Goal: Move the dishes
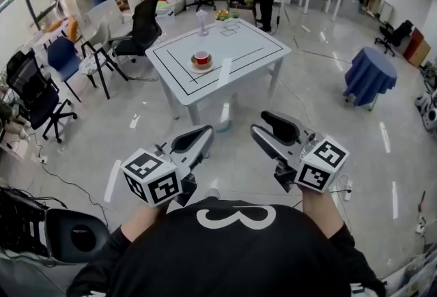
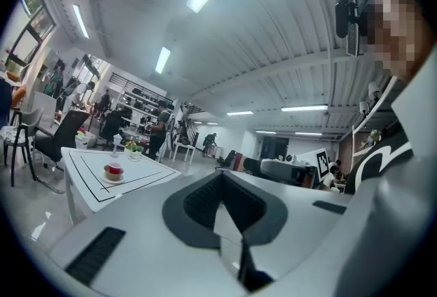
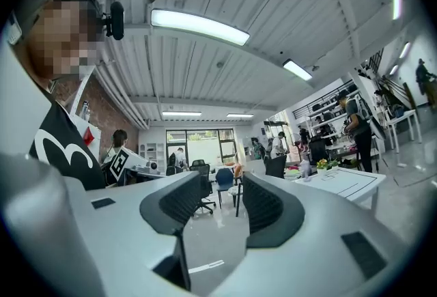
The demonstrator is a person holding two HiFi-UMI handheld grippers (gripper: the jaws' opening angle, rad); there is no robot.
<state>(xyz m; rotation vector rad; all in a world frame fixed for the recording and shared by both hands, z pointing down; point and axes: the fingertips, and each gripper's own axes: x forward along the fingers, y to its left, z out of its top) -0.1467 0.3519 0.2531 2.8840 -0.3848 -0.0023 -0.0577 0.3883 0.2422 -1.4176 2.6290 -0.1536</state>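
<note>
Left tool (image 1: 205, 133) (image 2: 220, 177), held low in front of a person in a black top, has its two grey jaws pressed together at the tips, with nothing between them. Ahead of it, across bare grey floor, stands a white rectangular worktop (image 1: 249, 50) (image 2: 80, 167) marked with a black outline. On the worktop sits the red cup on its beige saucer (image 1: 201, 59) (image 2: 113, 171), inside the outline and toward the near left side, well apart from both tools. A clear glass (image 1: 202, 21) stands upright farther back on the same worktop, near its far edge. The right tool (image 1: 262, 123) (image 3: 224, 188) is level with the left one, its jaws spread apart and holding nothing; only floor and distant chairs show through the gap. The white worktop (image 3: 349, 183) lies off to the right in the right gripper view. A round table draped in blue cloth (image 1: 369, 74) stands at the right of the room.
</note>
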